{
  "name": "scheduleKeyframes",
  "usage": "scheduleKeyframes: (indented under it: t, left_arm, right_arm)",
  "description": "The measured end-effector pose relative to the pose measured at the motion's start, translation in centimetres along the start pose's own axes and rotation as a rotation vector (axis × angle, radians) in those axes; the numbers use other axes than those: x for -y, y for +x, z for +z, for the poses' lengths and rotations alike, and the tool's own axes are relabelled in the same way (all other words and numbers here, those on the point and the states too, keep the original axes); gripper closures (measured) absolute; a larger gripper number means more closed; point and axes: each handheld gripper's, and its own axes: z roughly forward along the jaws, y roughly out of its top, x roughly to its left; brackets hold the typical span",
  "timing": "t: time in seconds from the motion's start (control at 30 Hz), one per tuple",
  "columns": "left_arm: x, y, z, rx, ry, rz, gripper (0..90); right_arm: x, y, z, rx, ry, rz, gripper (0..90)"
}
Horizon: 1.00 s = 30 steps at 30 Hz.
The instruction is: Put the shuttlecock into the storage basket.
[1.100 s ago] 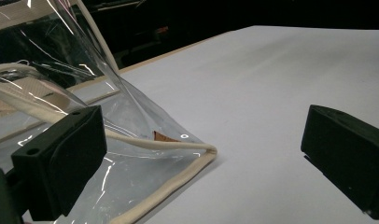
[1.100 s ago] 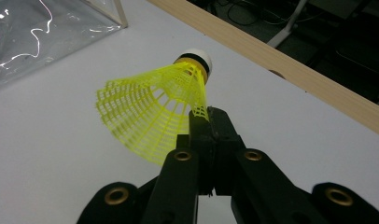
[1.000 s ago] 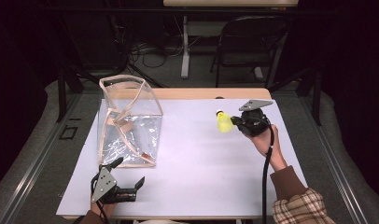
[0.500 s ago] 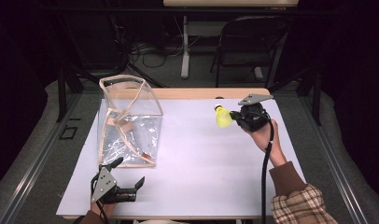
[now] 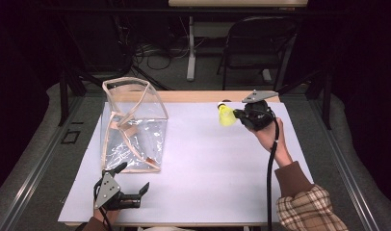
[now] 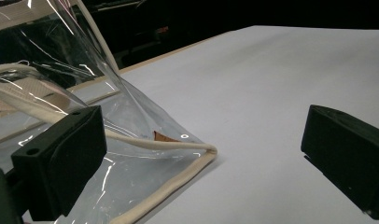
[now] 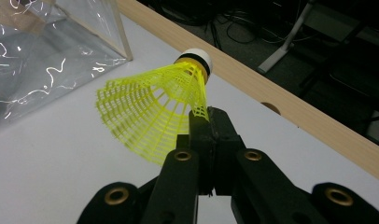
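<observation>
Right gripper (image 5: 238, 114) is clamping the skirt edge of the yellow shuttlecock (image 5: 226, 115), holding it above the white table (image 5: 208, 163) toward 1 o'clock, cork end pointing away from the jaws. Left gripper (image 5: 136, 195) is resting at 7 o'clock, jaws spread wide and holding nothing, just beside the near corner of the clear bag (image 5: 133, 127), which is standing at 10 o'clock.

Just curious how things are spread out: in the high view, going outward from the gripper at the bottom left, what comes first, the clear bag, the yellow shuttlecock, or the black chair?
From the left gripper:
1. Clear bag, just beyond it, table's left.
2. Yellow shuttlecock, far right, in the right gripper.
3. Black chair, behind the table.
</observation>
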Motion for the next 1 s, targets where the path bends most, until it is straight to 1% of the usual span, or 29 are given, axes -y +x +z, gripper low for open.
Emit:
scheduleKeyframes:
  t: [0.3,0.73,1.0]
  left_arm:
    - [0.0,0.0,0.0,0.001,-0.001,-0.001,0.1]
    - [0.0,0.0,0.0,0.001,-0.001,-0.003,0.1]
    - [0.0,0.0,0.0,0.001,-0.002,-0.003,0.1]
  right_arm:
    - [-1.0,0.3,0.4,-0.005,-0.019,-0.006,90.0]
    - [-2.0,0.9,1.5,-0.021,-0.015,-0.016,90.0]
    - [-2.8,1.4,2.3,-0.031,-0.021,-0.022,90.0]
